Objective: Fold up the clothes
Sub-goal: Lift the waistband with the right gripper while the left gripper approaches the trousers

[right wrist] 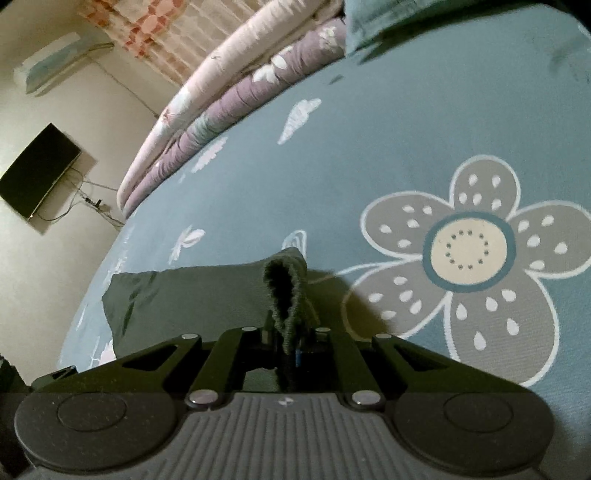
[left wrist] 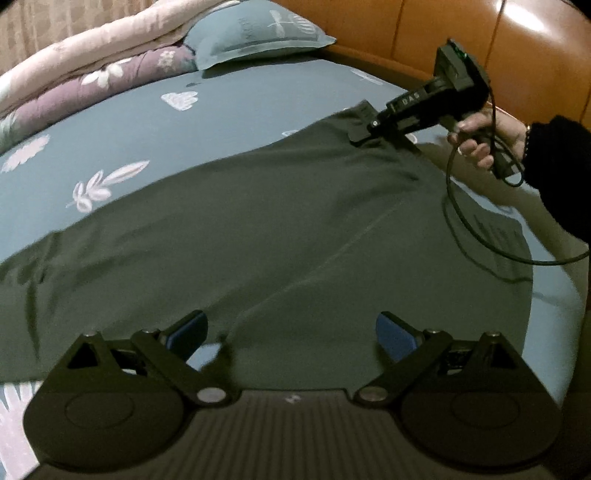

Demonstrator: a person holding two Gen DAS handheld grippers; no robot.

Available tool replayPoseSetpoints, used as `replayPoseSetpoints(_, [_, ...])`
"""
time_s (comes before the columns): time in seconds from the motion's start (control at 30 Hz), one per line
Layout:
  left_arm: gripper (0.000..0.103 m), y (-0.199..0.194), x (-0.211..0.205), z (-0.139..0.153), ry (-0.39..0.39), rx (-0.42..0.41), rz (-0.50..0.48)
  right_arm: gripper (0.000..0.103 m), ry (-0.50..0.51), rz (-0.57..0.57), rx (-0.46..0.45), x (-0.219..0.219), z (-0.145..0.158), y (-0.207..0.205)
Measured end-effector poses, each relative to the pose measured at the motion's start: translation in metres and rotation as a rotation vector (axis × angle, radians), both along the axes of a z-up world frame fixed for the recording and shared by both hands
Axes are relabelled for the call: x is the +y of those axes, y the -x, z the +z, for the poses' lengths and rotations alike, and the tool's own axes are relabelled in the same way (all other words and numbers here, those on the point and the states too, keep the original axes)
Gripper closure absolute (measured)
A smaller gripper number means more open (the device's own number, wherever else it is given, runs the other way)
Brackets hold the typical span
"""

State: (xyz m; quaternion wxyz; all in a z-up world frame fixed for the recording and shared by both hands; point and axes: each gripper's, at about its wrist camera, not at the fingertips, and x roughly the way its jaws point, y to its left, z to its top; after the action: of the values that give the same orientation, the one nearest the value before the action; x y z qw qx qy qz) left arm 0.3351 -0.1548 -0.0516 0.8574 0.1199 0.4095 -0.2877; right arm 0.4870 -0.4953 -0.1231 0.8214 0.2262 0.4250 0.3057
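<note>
1. Your left gripper (left wrist: 291, 334) hangs low over the near edge of the dark green garment (left wrist: 258, 229), its blue-padded fingers (left wrist: 395, 334) spread wide with nothing between them.
2. That garment lies flat across the bed, stretching from near left up to far right on the teal sheet (left wrist: 229, 110).
3. Over on the far right, your right gripper (left wrist: 364, 127) is pressed together on the garment's far corner, and your hand (left wrist: 480, 138) wraps the grip, a dark sleeve (left wrist: 554, 166) behind it and a black cable (left wrist: 480, 236) looping down over the cloth.
4. From the right wrist view, you can see the pinch up close: a ribbed hem of the garment (right wrist: 286, 291) bunched and standing up between the closed fingers of the right gripper (right wrist: 286, 338).
5. The sheet there (right wrist: 369, 147) carries a big grey flower print (right wrist: 465, 254) on the right, white leaf shapes further off.
6. Along the far side, a rolled quilt (left wrist: 92, 66), pink over purple, runs beside a teal pillow (left wrist: 258, 33).
7. An orange padded headboard (left wrist: 424, 40) backs the bed at far right.
8. Room beyond, right wrist view: pale wall, a dark flat screen (right wrist: 38, 173) mounted with wires trailing, an air conditioner (right wrist: 55, 66) high up, and a patterned curtain (right wrist: 147, 26).
</note>
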Motion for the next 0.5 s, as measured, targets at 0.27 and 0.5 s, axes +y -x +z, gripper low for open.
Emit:
replayPoseSetpoints(0.27, [0.007, -0.038, -0.013, 0.004, -0.069, -0.114, -0.081, 0.094, -0.005, 0.083, -0.080, 0.014, 0.030, 0.018])
replayPoseSetpoints(0.5, [0.013, -0.083, -0.020, -0.001, -0.126, -0.169, -0.191, 0.094, -0.010, 0.130, -0.113, 0.022, 0.043, 0.030])
